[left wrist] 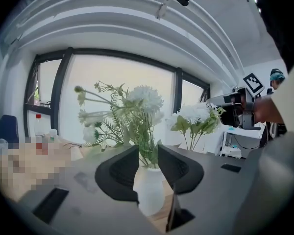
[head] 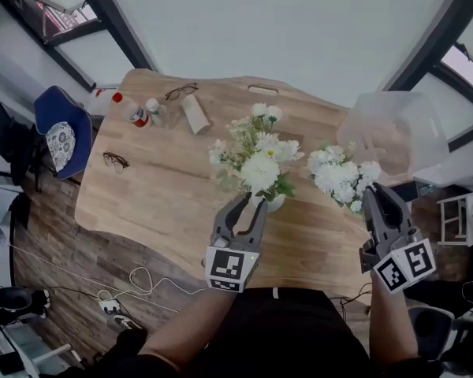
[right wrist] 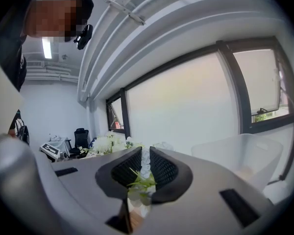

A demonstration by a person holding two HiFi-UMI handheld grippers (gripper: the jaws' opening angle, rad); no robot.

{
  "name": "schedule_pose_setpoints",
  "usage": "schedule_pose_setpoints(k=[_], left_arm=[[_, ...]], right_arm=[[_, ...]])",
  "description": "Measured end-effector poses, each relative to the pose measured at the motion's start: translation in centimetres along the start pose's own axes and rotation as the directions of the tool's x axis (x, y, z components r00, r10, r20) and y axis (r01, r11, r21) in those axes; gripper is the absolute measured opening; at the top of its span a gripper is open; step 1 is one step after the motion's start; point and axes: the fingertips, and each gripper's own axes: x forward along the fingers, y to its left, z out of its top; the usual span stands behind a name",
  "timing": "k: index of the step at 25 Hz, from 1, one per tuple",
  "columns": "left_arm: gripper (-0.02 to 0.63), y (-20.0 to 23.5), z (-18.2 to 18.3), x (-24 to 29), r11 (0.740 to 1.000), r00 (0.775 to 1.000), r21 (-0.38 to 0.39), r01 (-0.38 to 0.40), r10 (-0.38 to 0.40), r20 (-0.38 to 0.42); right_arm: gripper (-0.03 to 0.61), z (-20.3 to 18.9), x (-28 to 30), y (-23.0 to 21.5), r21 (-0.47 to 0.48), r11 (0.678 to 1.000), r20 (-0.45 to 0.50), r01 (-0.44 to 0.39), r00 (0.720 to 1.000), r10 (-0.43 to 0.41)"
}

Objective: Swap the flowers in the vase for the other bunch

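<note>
Swap not yet made: old flowers (head: 256, 152) are seated in vase (head: 274, 203), faced by part-open, empty left gripper (head: 248, 205) — new bunch (head: 339, 176) is clamped by its stems in right gripper (head: 376, 199).

Counts, head view.
- Flower bunches: 2. The first bunch (head: 258, 154) is mid-tabletop (head: 142, 203), the second bunch (head: 340, 178) at its 3 o'clock.
- White vase (head: 274, 203): 1.
- Glasses: 2 pairs. One pair (head: 181, 92) is at 11 o'clock of the vase, the other pair (head: 116, 161) at 9 o'clock.
- Bottles: 2. A red-capped bottle (head: 132, 111) and a clear bottle (head: 154, 111) sit side by side at 10 o'clock.
- Clear bin (head: 394, 128): 1, at 2 o'clock.
- Blue chair (head: 63, 128): 1.
- Grippers: 2, the left gripper (head: 251, 203) and the right gripper (head: 376, 191).
</note>
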Motion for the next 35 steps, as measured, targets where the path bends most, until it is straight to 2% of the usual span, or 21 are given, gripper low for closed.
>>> schedule_pose_setpoints(k=[3, 9, 18, 23, 31, 35], left_arm=[[0.14, -0.2, -0.3, 0.6, 1.0, 1.0, -0.031, -0.003, 0.003, -0.011], [0.236, -1.4, 0.2, 2.6, 0.998, 0.999, -0.054, 0.039, -0.04, -0.024], [0.244, -1.0, 0.7, 4.5, 0.998, 0.999, -0.063, 0.024, -0.026, -0.03], [0.244, -1.7, -0.1, 5.2, 0.997, 0.997, -0.052, 0.053, -0.056, -0.056], [0.244, -3.7, -1.2, 6.1, 0.994, 0.993, 0.02, 0.106, -0.105, -0.062], [0.244, -4.6, -1.5, 6.5, 0.991, 0.989, 0.022, 0.128, -0.127, -0.072]], right_arm=[[0.066, -0.1, 0.1, -0.8, 0.005, 1.0, -0.012, -0.016, 1.0, 0.016], [0.066, 0.4, 0.8, -1.7, 0.004, 1.0, -0.024, -0.027, 0.999, 0.027], [0.066, 0.7, 1.1, -1.7, 0.012, 0.999, -0.022, -0.038, 0.999, 0.038], [0.066, 0.4, 0.9, -2.4, 0.018, 1.0, -0.028, -0.026, 0.999, 0.026], [0.066, -0.6, 0.8, -2.7, 0.026, 0.999, -0.034, -0.019, 0.999, 0.02], [0.066, -0.8, 0.7, -2.9, 0.031, 0.999, -0.034, -0.014, 0.999, 0.015]])
